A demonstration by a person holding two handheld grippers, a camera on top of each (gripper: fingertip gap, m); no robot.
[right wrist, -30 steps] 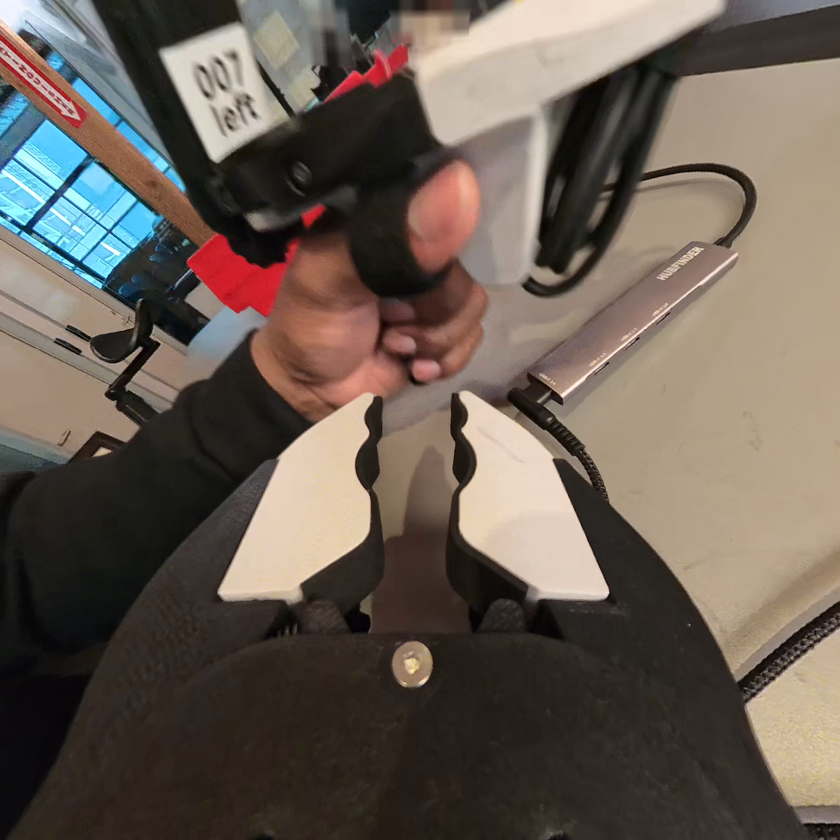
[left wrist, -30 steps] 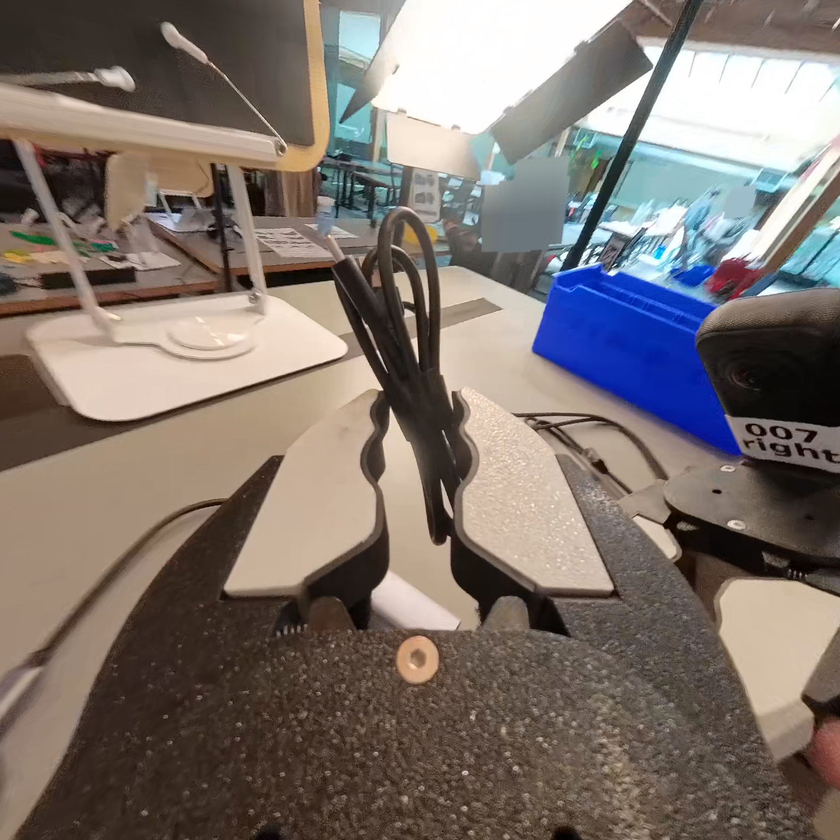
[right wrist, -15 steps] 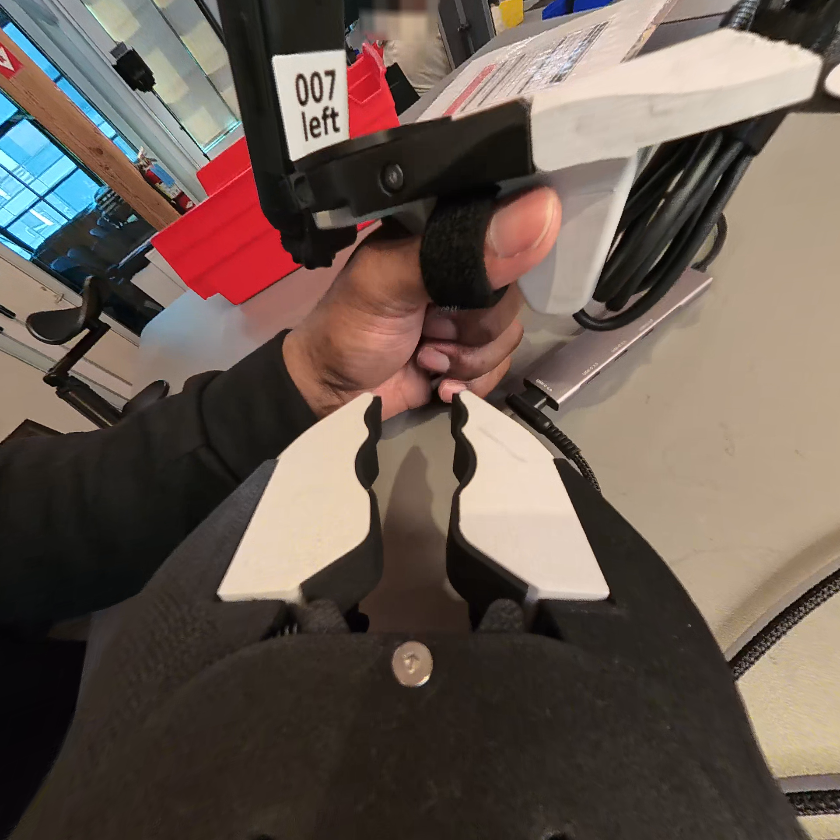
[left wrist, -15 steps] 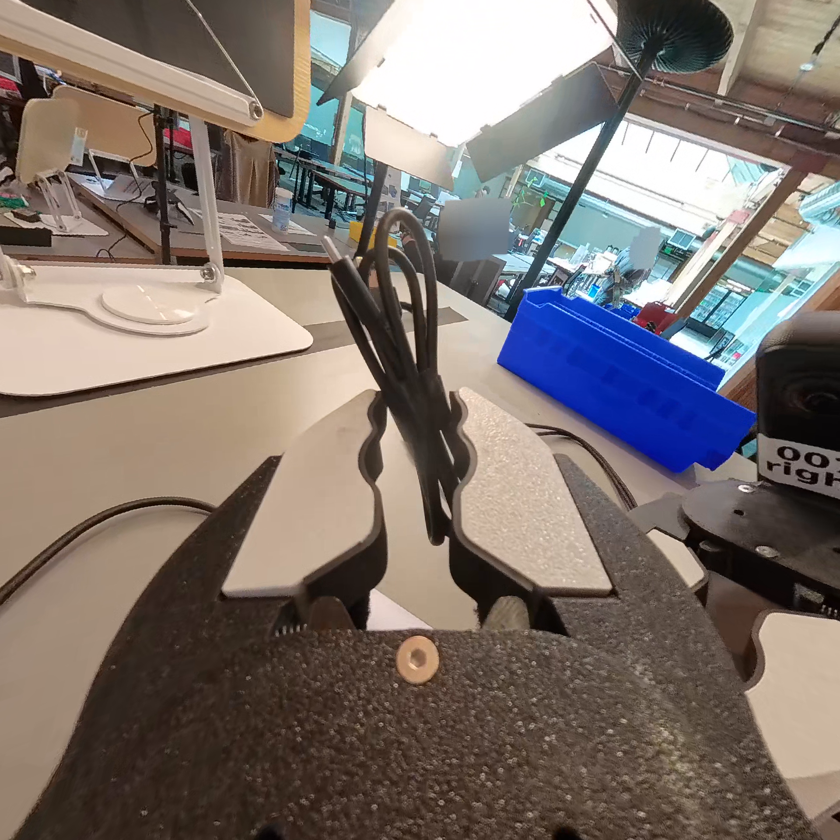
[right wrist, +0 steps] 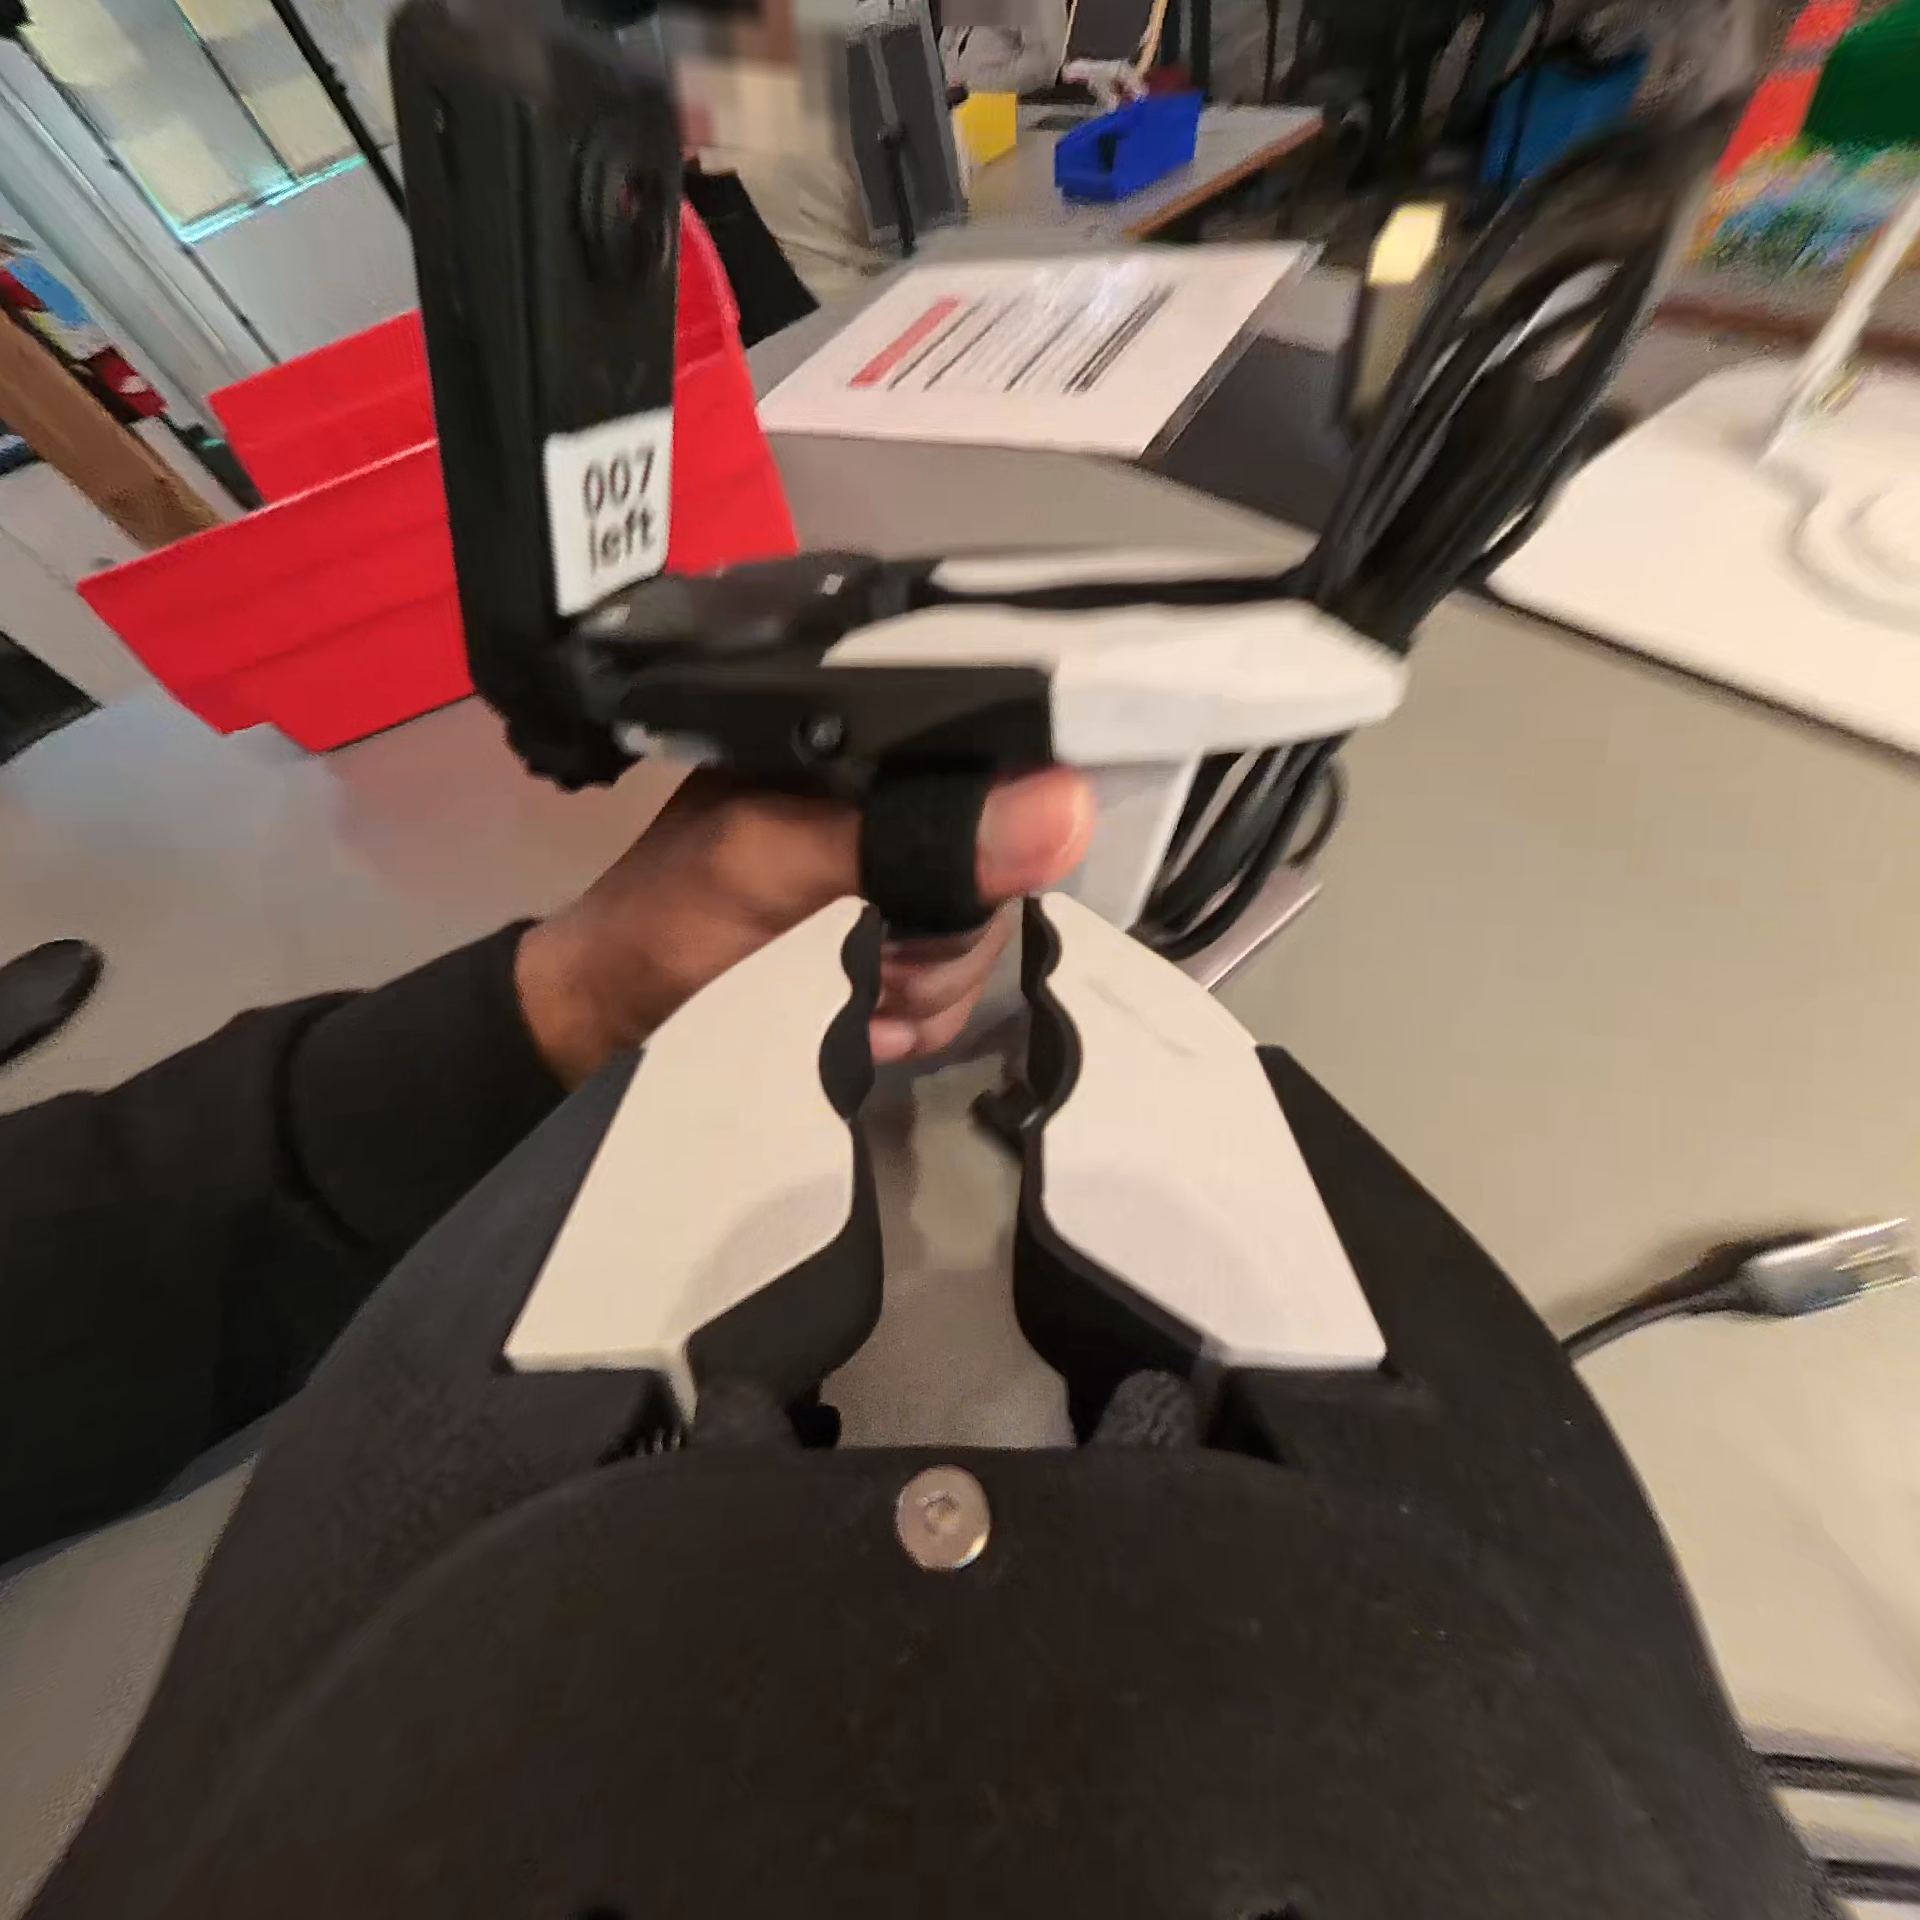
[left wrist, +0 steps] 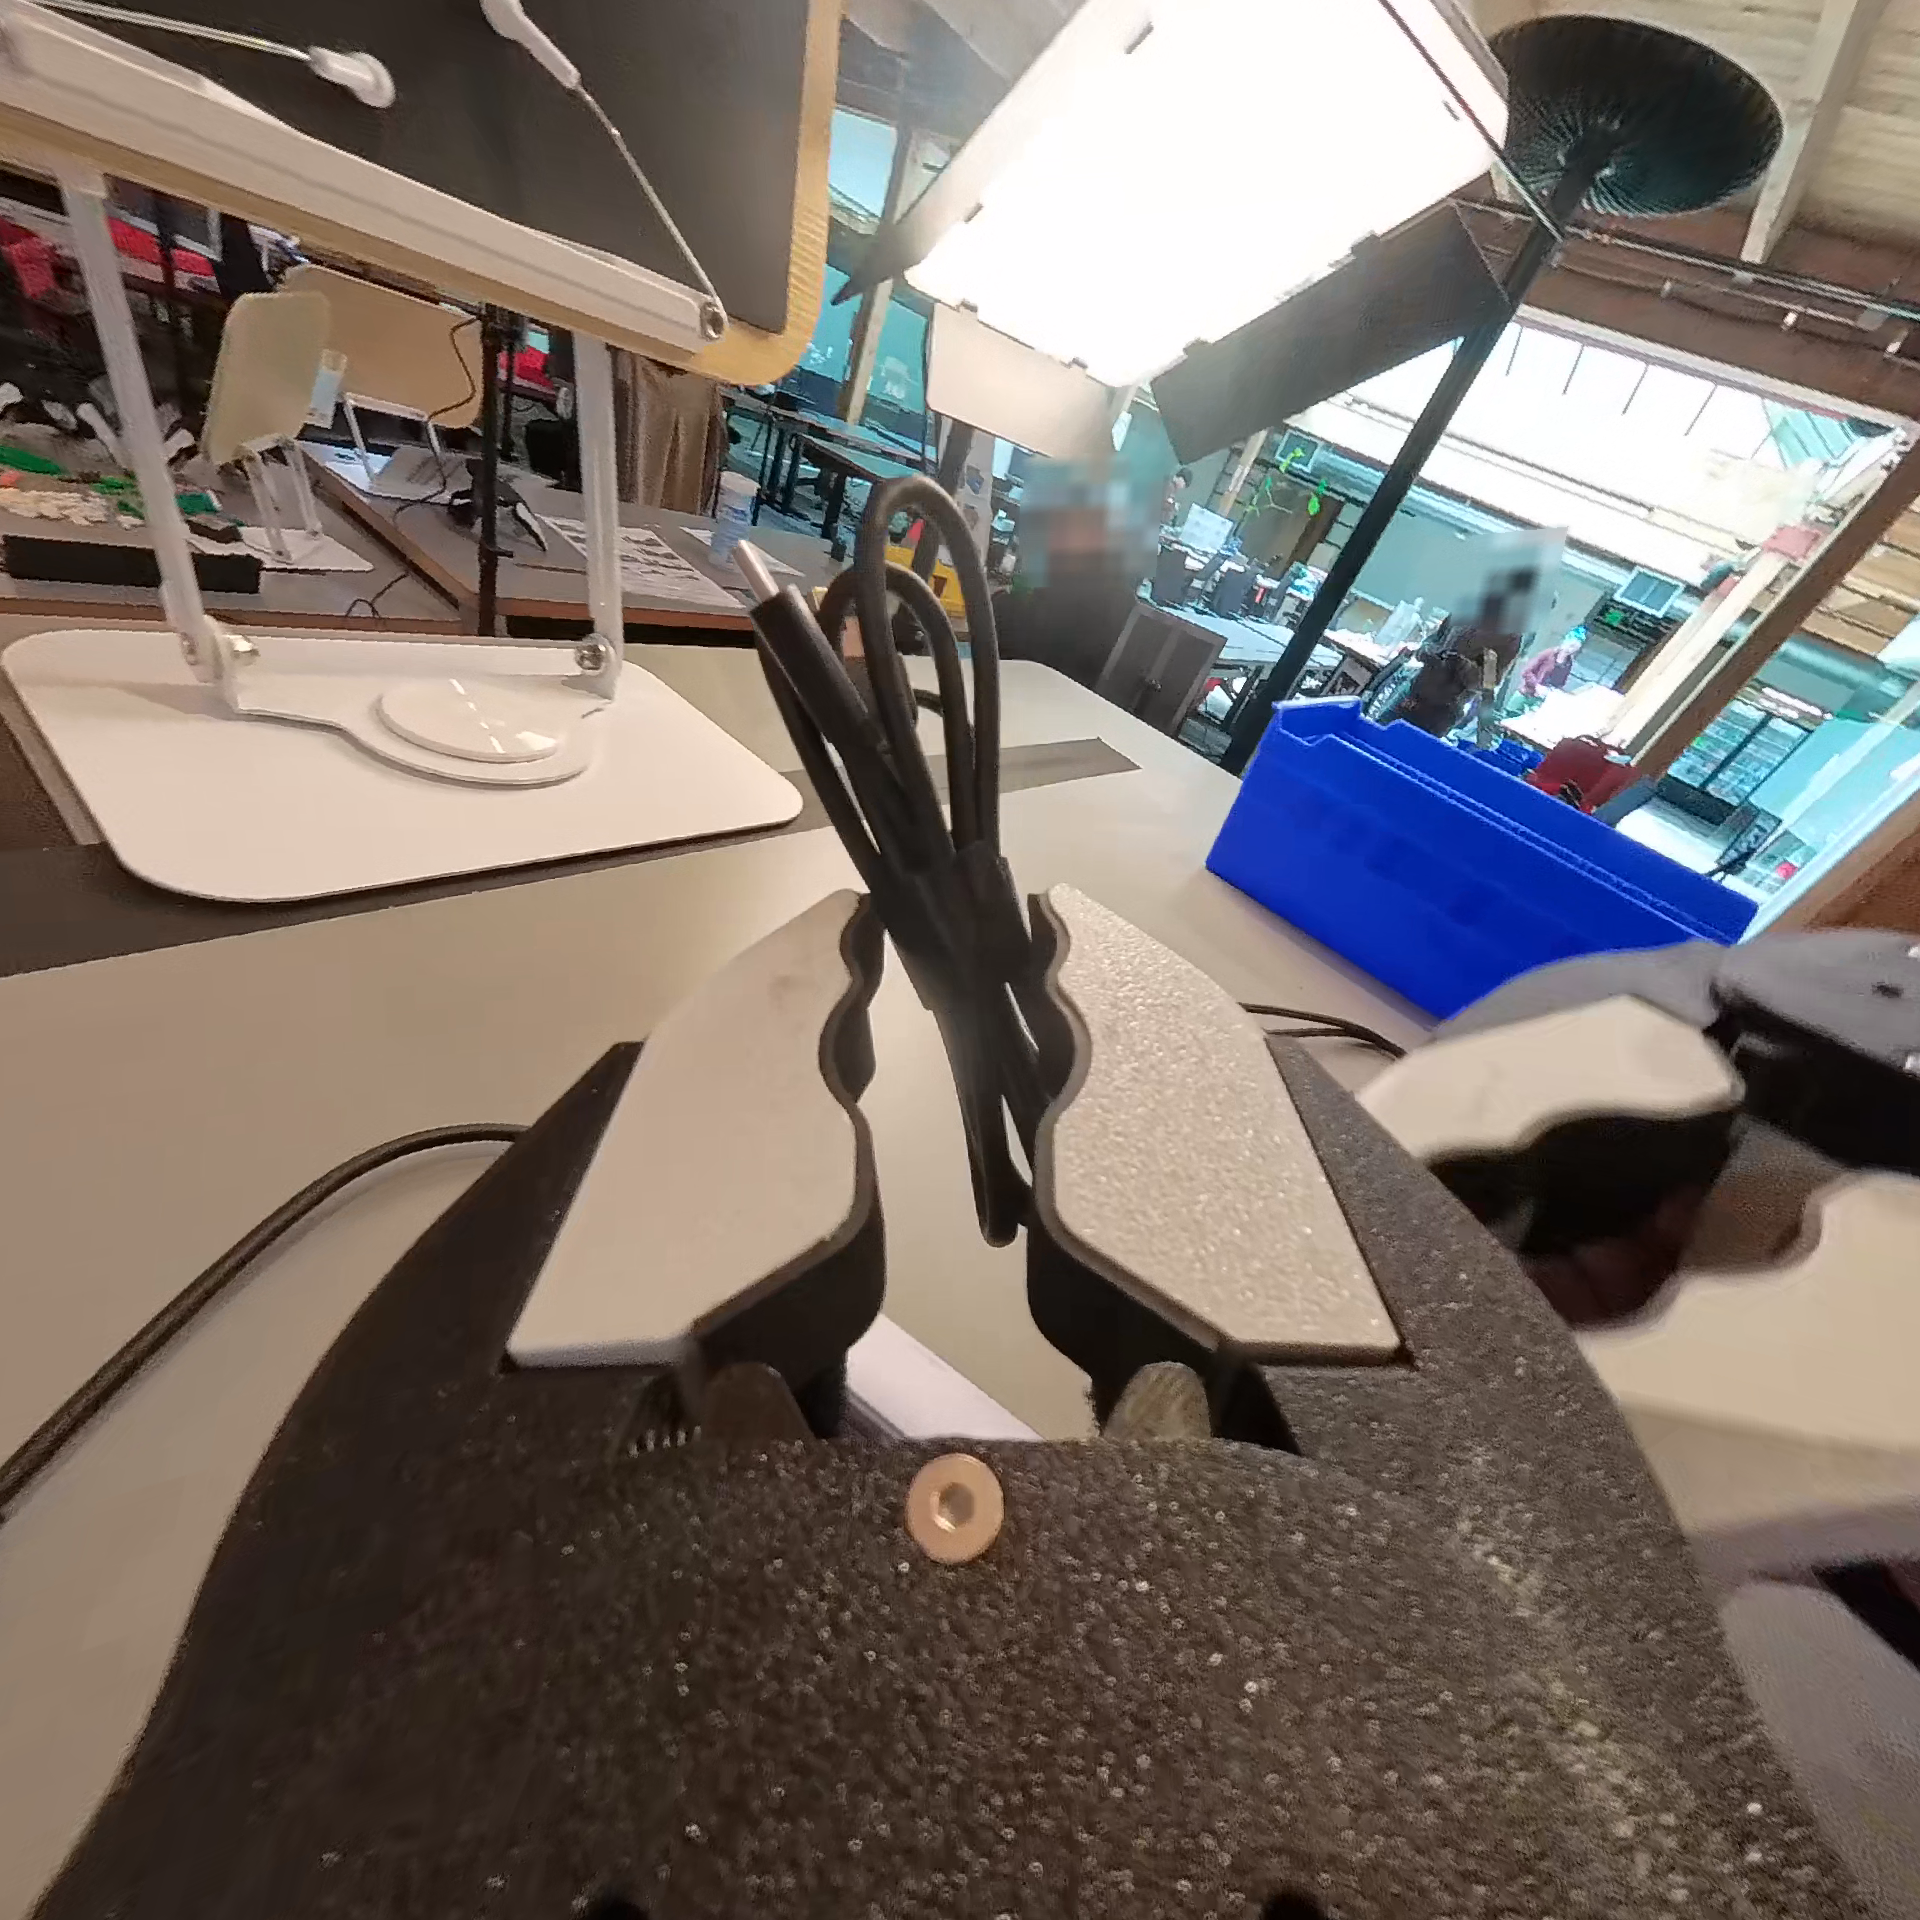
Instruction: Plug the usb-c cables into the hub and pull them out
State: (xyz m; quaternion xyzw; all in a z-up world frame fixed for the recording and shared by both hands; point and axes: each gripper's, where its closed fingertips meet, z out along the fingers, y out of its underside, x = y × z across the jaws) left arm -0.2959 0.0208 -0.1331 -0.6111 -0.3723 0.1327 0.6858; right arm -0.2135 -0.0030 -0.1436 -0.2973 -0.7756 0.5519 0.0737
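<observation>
Between the grey pads of the left tool point(left wrist: 951, 940), a bundled black usb-c cable point(left wrist: 935, 821), clamped at its wrapped middle, loops standing upward and a bare connector tip point(left wrist: 756, 574) pointing up and to the left. Seen from the right wrist view, same bundle point(right wrist: 1455, 416) rising blurred above the left tool point(right wrist: 1340, 644) and hanging below it, off the bench point(right wrist: 1558, 883). Beneath that hanging part, touching or just above, a sliver of the grey hub point(right wrist: 1262, 920), mostly hidden. Around the left tool's grip, a hand point(right wrist: 790, 883) in a black sleeve, one finger through a black strap. Right tool point(right wrist: 945, 925) with its fingers apart and nothing between them, held near that hand, above the bench; also visible, blurred, at the right edge of the left wrist view point(left wrist: 1558, 1091). Farther right on the bench, a loose silver plug on a dark cord point(right wrist: 1808, 1273). Beyond, a white stand point(left wrist: 416, 769), a blue bin point(left wrist: 1455, 873), a red bin point(right wrist: 343, 582) and a printed sheet point(right wrist: 1039, 332).
</observation>
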